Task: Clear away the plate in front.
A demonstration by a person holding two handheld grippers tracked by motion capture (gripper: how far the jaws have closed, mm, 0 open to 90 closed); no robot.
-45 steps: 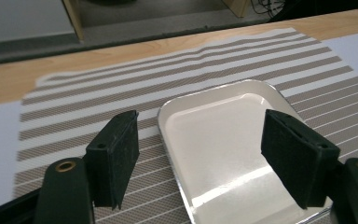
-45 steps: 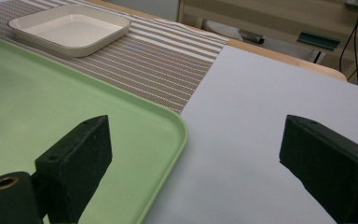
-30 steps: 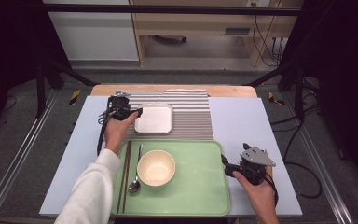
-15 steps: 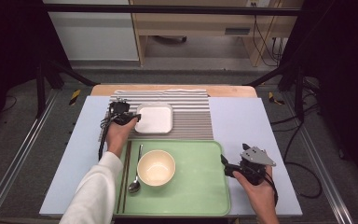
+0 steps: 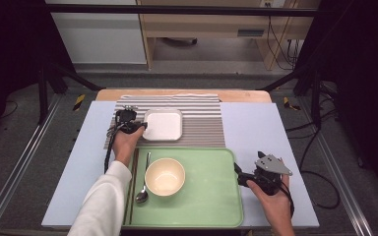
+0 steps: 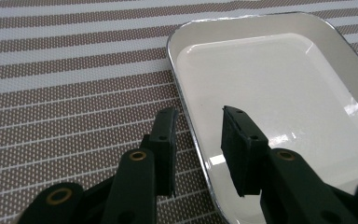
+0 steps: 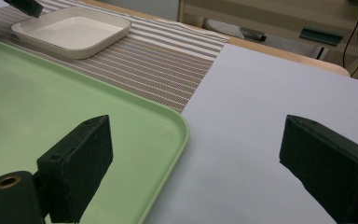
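While the left gripper [image 6: 198, 140] is closing in on the white square ceramic dish [image 5: 163, 124], having advanced since earlier, its released fingers are straddling the near-left rim on the striped placemat [image 5: 204, 125]; the right gripper [image 7: 200, 168] is idling wide open beside the green tray [image 5: 211, 196].

The white dish [image 5: 162, 124] is a shallow square tray with rounded corners, a low raised rim and a glossy, bare inside. It sits flat and upright on the brown-and-white striped mat [image 5: 202, 123] at the far middle of the table, just beyond the far edge of the green tray. In the left gripper view the dish [image 6: 279, 88] shows a thin bright edge along its rim, and its near left rim runs between the two parted claw jaws.
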